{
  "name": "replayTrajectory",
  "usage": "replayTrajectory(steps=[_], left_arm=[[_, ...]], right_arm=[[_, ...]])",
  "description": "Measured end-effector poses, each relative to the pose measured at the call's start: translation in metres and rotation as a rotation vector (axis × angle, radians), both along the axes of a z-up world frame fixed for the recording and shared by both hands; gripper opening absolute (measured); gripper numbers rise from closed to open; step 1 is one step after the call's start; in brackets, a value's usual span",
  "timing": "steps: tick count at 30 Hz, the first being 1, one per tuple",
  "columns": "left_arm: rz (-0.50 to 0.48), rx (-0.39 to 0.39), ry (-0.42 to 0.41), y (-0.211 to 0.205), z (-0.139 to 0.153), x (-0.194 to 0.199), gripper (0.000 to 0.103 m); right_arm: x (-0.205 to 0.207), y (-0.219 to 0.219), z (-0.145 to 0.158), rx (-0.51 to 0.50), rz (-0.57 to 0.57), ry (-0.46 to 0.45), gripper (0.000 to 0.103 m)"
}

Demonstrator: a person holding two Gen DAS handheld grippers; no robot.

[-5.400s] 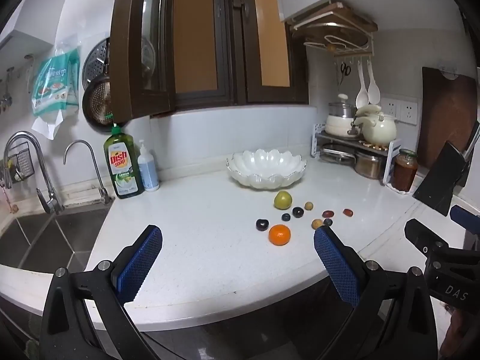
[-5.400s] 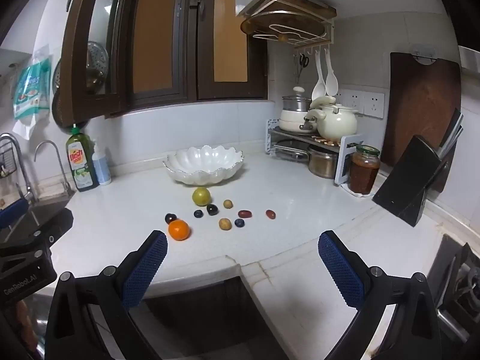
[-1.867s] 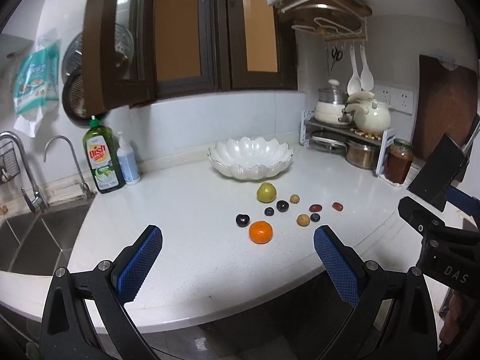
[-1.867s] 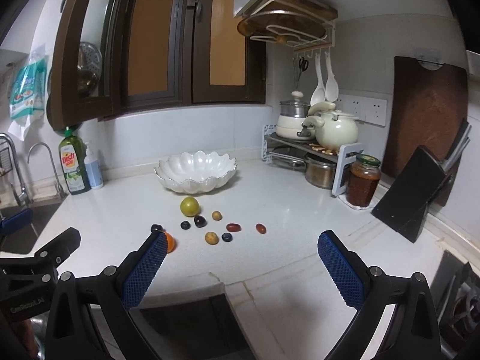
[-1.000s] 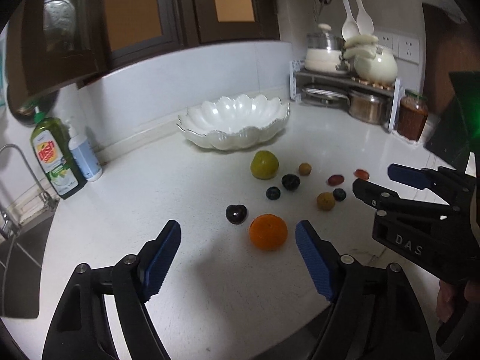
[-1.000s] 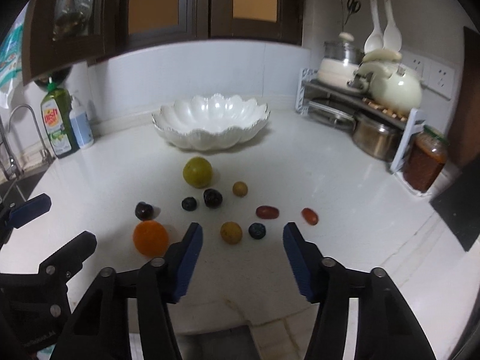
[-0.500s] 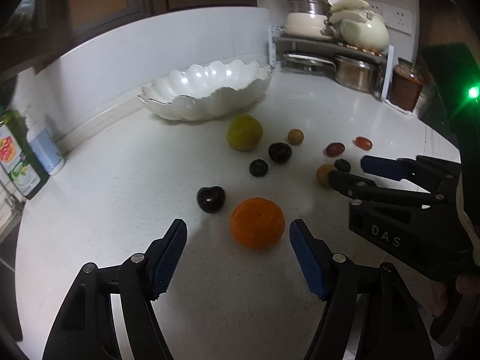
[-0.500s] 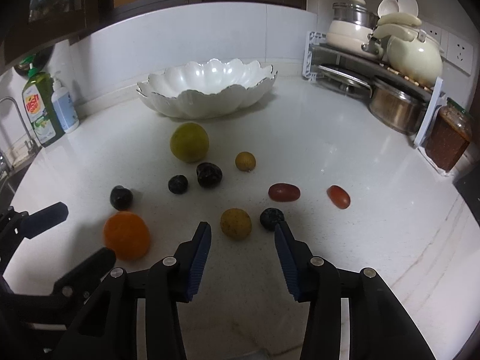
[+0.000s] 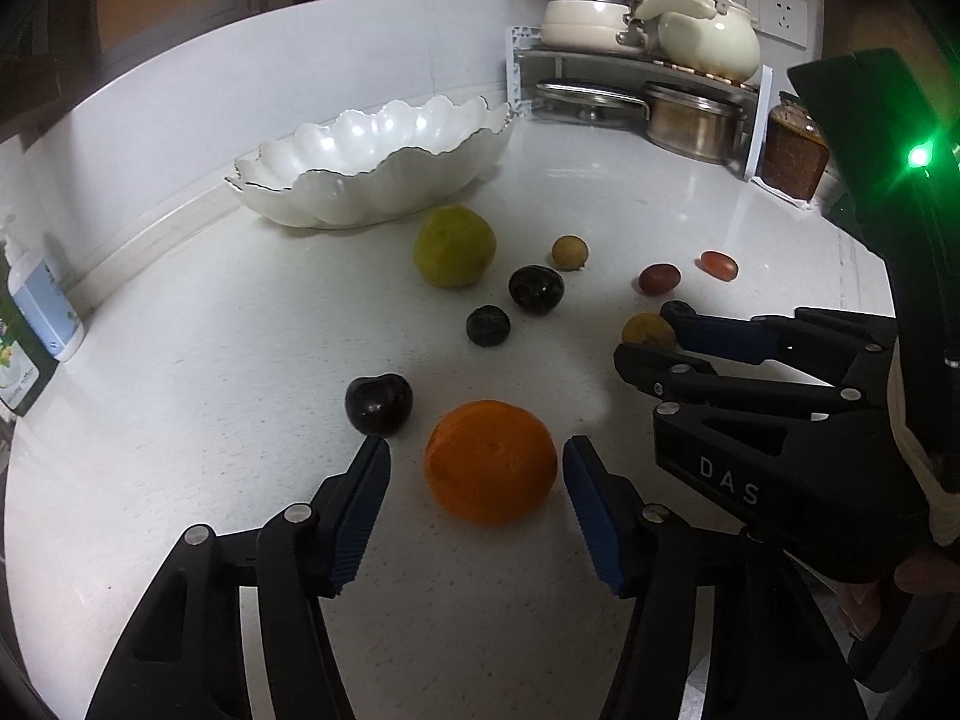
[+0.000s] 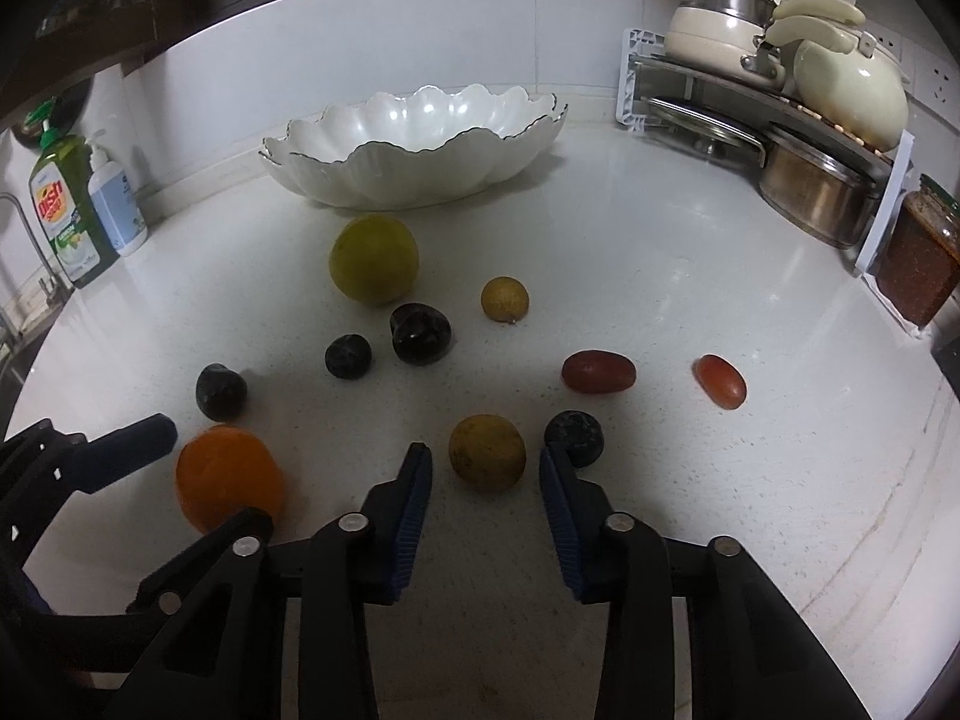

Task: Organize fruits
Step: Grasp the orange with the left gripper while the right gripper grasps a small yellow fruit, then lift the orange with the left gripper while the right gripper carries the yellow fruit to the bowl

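Observation:
Several fruits lie on the white counter in front of a white scalloped bowl (image 9: 372, 162), which also shows in the right wrist view (image 10: 414, 144). My left gripper (image 9: 477, 471) is open, its jaws on either side of the orange (image 9: 489, 462), not touching it. My right gripper (image 10: 485, 468) is open around a small yellow-brown fruit (image 10: 487, 451), with a dark berry (image 10: 574, 431) just outside its right jaw. A green citrus (image 10: 373, 267), dark plums (image 10: 420, 333) and two red grape tomatoes (image 10: 598, 372) lie beyond.
A rack with pots and a cream kettle (image 10: 840, 84) stands at the back right, a jar (image 10: 918, 264) beside it. Dish soap bottles (image 10: 66, 210) stand at the back left near the sink. The counter edge is close below both grippers.
Both grippers have moved down and forward onto the counter and narrowed: the left now brackets the orange, the right brackets the small yellow-brown fruit.

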State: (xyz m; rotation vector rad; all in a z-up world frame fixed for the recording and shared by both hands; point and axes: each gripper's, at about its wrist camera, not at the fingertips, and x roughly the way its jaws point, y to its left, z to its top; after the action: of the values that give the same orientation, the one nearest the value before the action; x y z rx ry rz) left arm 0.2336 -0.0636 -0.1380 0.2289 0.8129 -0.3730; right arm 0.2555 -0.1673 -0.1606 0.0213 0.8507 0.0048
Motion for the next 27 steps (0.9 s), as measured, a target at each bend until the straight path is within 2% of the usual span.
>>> replayTrajectory(steps=[5, 13, 27], left_arm=[[-0.019, -0.026, 0.029, 0.000, -0.002, 0.003, 0.046], [0.001, -0.061, 0.045, 0.008, 0.002, 0.006, 0.044], [0.042, -0.113, -0.022, 0.028, 0.040, 0.013, 0.044]], right_arm=[[0.004, 0.000, -0.002, -0.002, -0.001, 0.011, 0.028], [0.002, -0.001, 0.001, 0.007, -0.001, 0.006, 0.028], [-0.005, 0.011, 0.034, 0.014, -0.001, -0.057, 0.028]])
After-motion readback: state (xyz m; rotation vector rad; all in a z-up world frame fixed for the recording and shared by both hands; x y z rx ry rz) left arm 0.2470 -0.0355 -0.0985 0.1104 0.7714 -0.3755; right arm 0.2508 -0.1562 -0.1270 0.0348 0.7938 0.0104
